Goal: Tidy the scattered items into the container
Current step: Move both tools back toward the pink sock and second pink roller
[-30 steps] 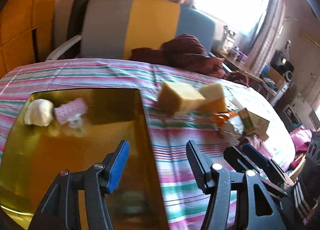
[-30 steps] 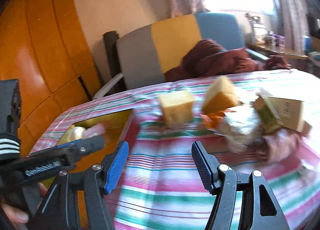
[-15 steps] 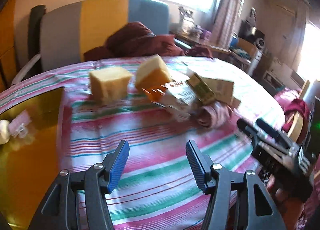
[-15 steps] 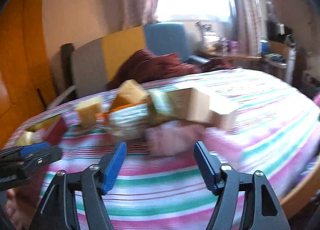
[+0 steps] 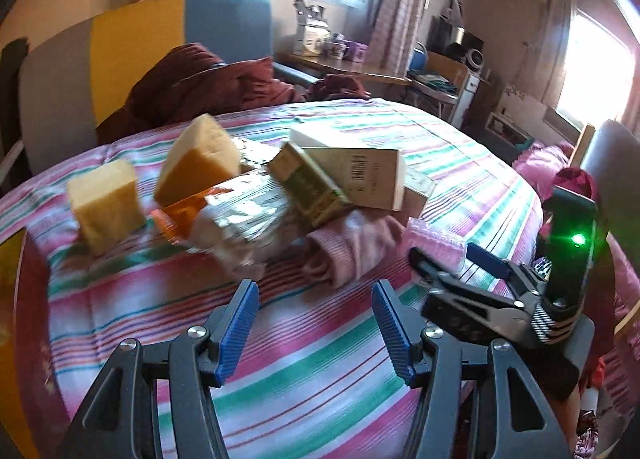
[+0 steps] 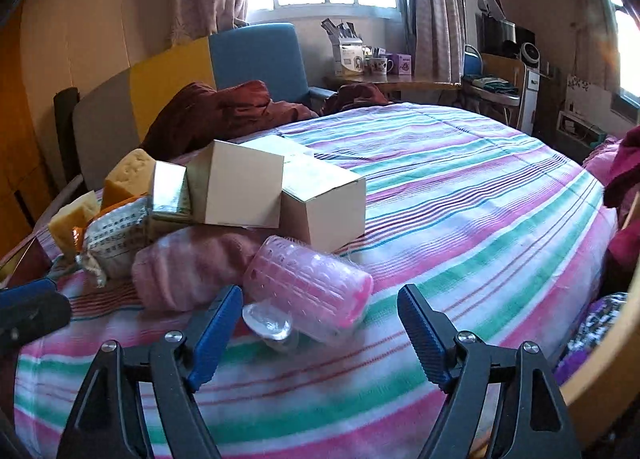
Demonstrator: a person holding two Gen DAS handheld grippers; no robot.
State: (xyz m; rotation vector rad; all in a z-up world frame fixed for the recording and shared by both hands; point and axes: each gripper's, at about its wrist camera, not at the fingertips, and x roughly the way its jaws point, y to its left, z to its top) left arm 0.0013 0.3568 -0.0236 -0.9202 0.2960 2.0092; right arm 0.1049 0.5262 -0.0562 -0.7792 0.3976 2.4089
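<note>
Both grippers have swung away from the golden container toward the heap, so the container now shows only as a sliver [image 5: 16, 299] at the left edge of the left wrist view. The right gripper [image 6: 320, 335] has its blue fingers [image 6: 424, 339] apart and still opening, nothing pressed between them; a pink plastic roller [image 6: 312, 291] lies just ahead of the gap, with a clear cap beside it. That widening looks meant to take the roller across its fat side. The left gripper [image 5: 316, 331] holds its fingers [image 5: 236, 327] apart over bare striped cloth, empty, aimed at a pink rolled cloth [image 5: 352, 247] close ahead.

Beyond them the clutter sits in one overlapping pile on the bed [image 6: 480, 219]: two yellow sponges [image 5: 104, 203], a crinkly silver packet [image 5: 248, 219], a green box [image 5: 308, 187] and cardboard cartons [image 6: 320, 203] leaning on each other. Judging by this, working from the loose near edge avoids toppling the stack.
</note>
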